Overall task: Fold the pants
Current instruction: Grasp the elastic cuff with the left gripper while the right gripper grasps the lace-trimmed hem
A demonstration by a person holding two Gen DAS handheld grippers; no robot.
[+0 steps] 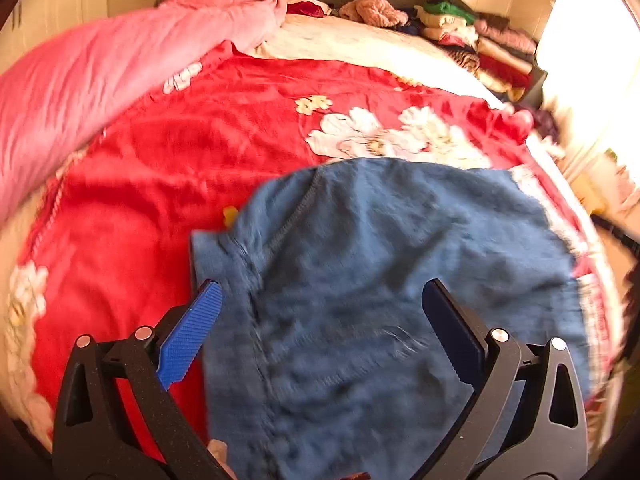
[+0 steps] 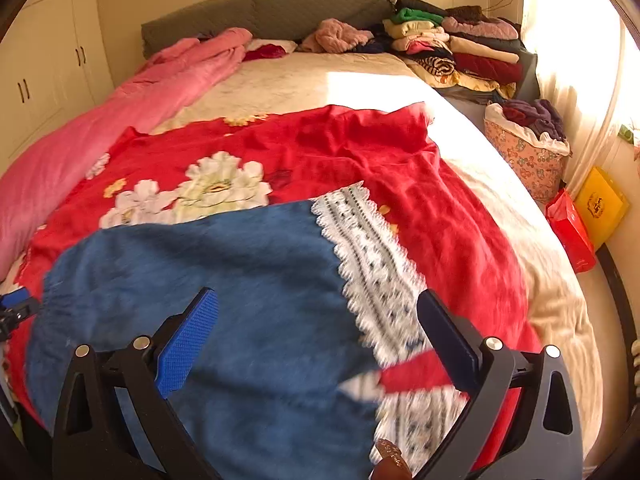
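Blue pants on the bed, both grippers spread.
We see the blue pants [image 1: 380, 280] lying on the red floral blanket [image 1: 192, 152]; our left gripper [image 1: 322, 300] and right gripper [image 2: 318, 308] hang above them, jaws apart, gripping nothing.

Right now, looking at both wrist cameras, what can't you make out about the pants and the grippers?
- Blue pants: near end cut off by the bottom edge in both views, so the full outline and fold state are unclear; motion blur smears the fabric.
- Left gripper and right gripper: open, but whether the fingertips touch the cloth cannot be told.
- Red flowered blanket: partly hidden under the pants.
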